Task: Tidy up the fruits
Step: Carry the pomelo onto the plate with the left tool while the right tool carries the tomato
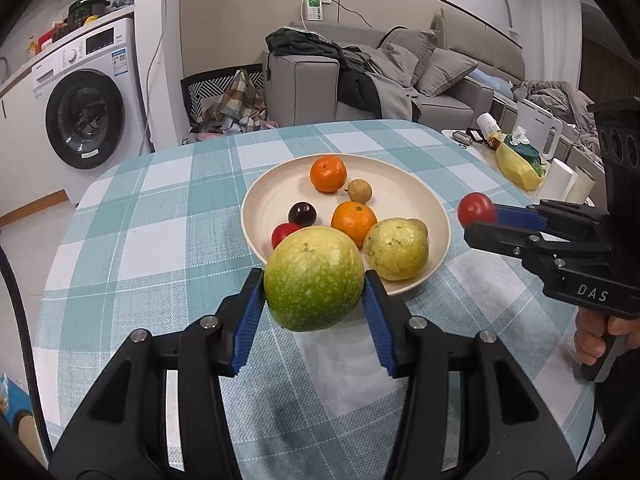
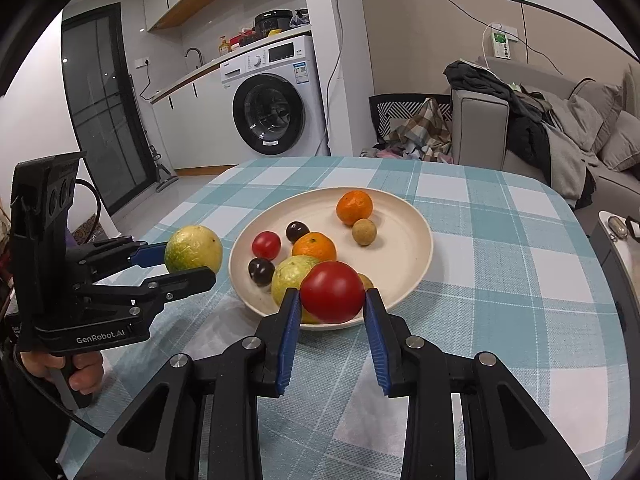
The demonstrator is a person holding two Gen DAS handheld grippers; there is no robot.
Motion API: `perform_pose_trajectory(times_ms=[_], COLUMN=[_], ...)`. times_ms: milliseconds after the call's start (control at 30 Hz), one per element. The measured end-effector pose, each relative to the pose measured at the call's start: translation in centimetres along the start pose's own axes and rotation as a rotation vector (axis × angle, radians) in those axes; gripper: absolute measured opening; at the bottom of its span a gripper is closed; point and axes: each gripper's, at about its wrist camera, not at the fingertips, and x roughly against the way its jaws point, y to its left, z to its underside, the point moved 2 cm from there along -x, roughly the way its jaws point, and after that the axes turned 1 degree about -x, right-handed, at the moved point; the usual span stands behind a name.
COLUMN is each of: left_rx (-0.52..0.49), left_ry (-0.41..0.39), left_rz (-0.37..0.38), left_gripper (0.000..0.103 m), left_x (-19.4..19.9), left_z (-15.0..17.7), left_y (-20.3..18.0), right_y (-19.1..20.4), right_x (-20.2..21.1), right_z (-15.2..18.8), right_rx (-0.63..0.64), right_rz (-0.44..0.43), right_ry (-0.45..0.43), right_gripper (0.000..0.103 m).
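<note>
My left gripper (image 1: 314, 280) is shut on a large green-yellow fruit (image 1: 314, 278) and holds it above the tablecloth, just short of the near rim of the cream plate (image 1: 436, 208). It also shows in the right wrist view (image 2: 194, 249). My right gripper (image 2: 332, 294) is shut on a red tomato (image 2: 332, 292), held over the plate's (image 2: 416, 236) near rim; the tomato shows in the left wrist view (image 1: 476, 210). On the plate lie two oranges (image 1: 328, 174) (image 1: 354, 222), a second yellow-green fruit (image 1: 396, 250), a small red tomato (image 2: 266, 245), two dark plums (image 2: 297, 231) and small brown fruits (image 2: 364, 232).
The table wears a teal checked cloth (image 1: 160, 220). A side table at the right holds a yellow bag (image 1: 518, 162), paper rolls (image 1: 568, 182) and a white kettle (image 1: 538, 126). A washing machine (image 2: 276, 100) and a grey sofa (image 1: 400, 80) stand beyond the table.
</note>
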Motion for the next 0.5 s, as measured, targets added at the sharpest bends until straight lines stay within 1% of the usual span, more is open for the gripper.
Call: perform_pose_trajectory(times_ms=[500], left_rx=[-0.046], left_ry=[0.033], left_rz=[0.016], left_gripper=[0.046], left_x=[-2.7], left_z=[-0.7], left_y=[-2.4], right_y=[-1.3], right_x=[-1.0], right_z=[-0.6], right_rx=[0.0], right_rz=[0.023], right_ry=[0.017], right_gripper=[0.033])
